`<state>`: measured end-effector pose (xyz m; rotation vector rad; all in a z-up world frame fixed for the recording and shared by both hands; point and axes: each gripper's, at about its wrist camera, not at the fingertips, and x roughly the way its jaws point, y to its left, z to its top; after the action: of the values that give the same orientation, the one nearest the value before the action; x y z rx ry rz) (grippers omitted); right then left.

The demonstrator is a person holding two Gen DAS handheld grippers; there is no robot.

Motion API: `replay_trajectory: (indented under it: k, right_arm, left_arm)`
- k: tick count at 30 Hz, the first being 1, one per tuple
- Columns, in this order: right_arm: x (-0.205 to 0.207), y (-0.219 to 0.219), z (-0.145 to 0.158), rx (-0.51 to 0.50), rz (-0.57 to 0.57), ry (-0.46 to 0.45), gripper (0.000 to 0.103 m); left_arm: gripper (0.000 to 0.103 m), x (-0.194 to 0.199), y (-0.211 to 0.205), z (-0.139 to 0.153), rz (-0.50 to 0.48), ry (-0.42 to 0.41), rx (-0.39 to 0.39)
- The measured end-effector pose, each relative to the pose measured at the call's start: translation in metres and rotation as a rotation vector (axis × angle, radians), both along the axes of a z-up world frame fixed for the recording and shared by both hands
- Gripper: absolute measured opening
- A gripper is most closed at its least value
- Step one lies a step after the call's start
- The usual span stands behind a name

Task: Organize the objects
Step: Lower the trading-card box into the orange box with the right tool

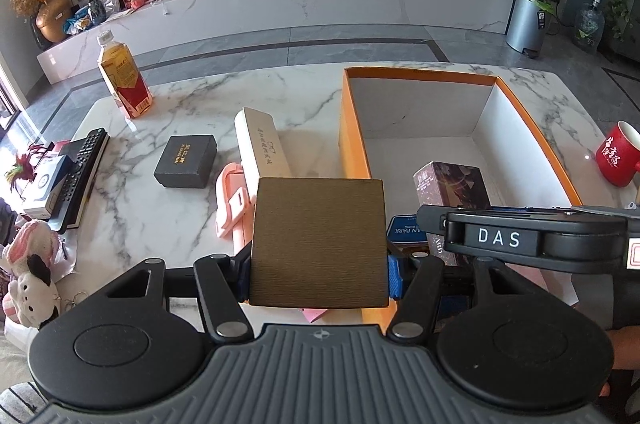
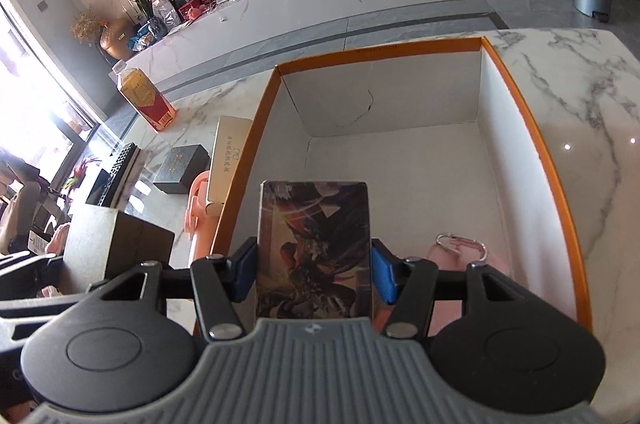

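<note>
Two grippers are at work, each clamped on one box. Nearest in the left wrist view, the left gripper (image 1: 318, 274) has its blue pads pressed against both sides of a brown square box (image 1: 318, 242), held above the marble table (image 1: 192, 96) just outside the near left corner of the orange storage box (image 1: 352, 128). At 3 o'clock from it the right gripper (image 1: 496, 238) shows side-on, with a dark patterned box (image 1: 452, 184) partly visible past it, over the storage box interior.

In the right wrist view the right gripper (image 2: 314, 274) pinches that dark patterned box (image 2: 314, 248) upright between its pads, at the near end of the orange storage box (image 2: 536, 144).

Farther out on the table at 10 to 11 o'clock lie one pink plastic item (image 1: 230, 200), one long cream box (image 1: 262, 144) leaning over it, one small black box (image 1: 186, 162), and one drink bottle (image 1: 124, 78) at the far edge. One remote control (image 1: 82, 168) sits at 9 o'clock, at the left edge.

Only the left view shows the red mug (image 1: 618, 154) at 2 o'clock beyond the storage box, a blue label (image 1: 404, 228) behind the brown box, and the plush toys (image 1: 28, 276) at the near left. Only the right view shows the pink pouch with a metal ring (image 2: 464, 252) lying inside the storage box at 1 o'clock, and the brown box (image 2: 116, 244) seen from its side.
</note>
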<state>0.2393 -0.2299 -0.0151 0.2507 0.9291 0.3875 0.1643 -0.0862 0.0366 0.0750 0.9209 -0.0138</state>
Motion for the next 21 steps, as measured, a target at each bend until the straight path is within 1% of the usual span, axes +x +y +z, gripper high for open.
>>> replay_trajectory:
  k: [5,7,9,13,16,18,21]
  right_arm:
    - [0.000,0.011,-0.013,0.050,0.055,0.103,0.059]
    - [-0.003,0.012,-0.022,0.071,0.043,0.148,0.059]
    - [-0.006,0.012,-0.028,0.084,0.031,0.166,0.060]
    - [-0.008,0.014,-0.029,0.086,0.026,0.171,0.060]
    - [-0.010,0.026,-0.024,0.001,0.076,0.137,0.061]
    - [-0.012,0.030,-0.024,-0.033,0.086,0.128,0.062]
    - [-0.012,0.024,-0.024,-0.018,0.079,0.138,0.062]
  left_arm:
    - [0.068,0.000,0.012,0.003,0.030,-0.002,-0.008]
    - [0.068,0.000,0.017,0.005,0.041,-0.006,-0.015]
    - [0.068,0.000,0.020,0.007,0.046,-0.013,-0.016]
    - [0.068,-0.002,0.020,0.005,0.047,-0.008,-0.008]
    - [0.068,-0.003,0.017,0.004,0.042,0.001,-0.006]
    - [0.068,-0.003,0.016,0.004,0.038,0.000,-0.004]
    - [0.068,-0.004,0.015,0.005,0.038,-0.001,0.001]
